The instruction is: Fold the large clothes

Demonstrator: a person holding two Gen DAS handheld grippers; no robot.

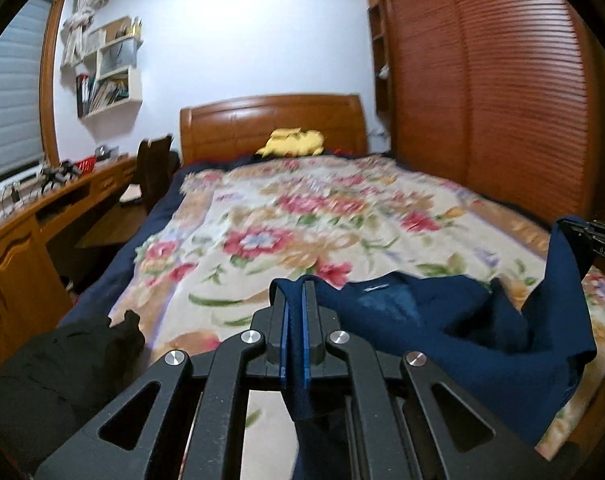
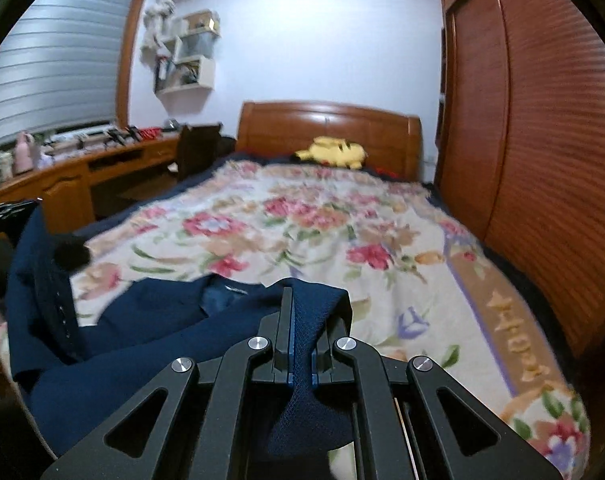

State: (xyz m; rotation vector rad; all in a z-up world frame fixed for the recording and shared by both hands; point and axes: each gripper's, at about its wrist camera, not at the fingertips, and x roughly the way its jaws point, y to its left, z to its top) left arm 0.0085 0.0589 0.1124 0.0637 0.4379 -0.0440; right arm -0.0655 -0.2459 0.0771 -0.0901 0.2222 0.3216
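A dark navy garment (image 1: 462,320) hangs and drapes over the near end of a bed with a floral blanket (image 1: 302,208). My left gripper (image 1: 295,292) is shut on a fold of the navy cloth, which runs down between its blue pads. The other gripper's black tip (image 1: 594,240) shows at the right edge, holding another corner up. In the right wrist view my right gripper (image 2: 312,300) is shut on a bunch of the same navy garment (image 2: 142,340), which spreads away to the left. The left gripper's black tip (image 2: 2,216) shows at the left edge.
A yellow plush toy (image 1: 294,142) lies by the wooden headboard (image 1: 270,124). A slatted wooden wardrobe (image 1: 502,80) lines the right side. A wooden desk (image 1: 42,216) with a dark chair (image 1: 154,168) stands on the left. A black garment (image 1: 62,360) lies at the lower left.
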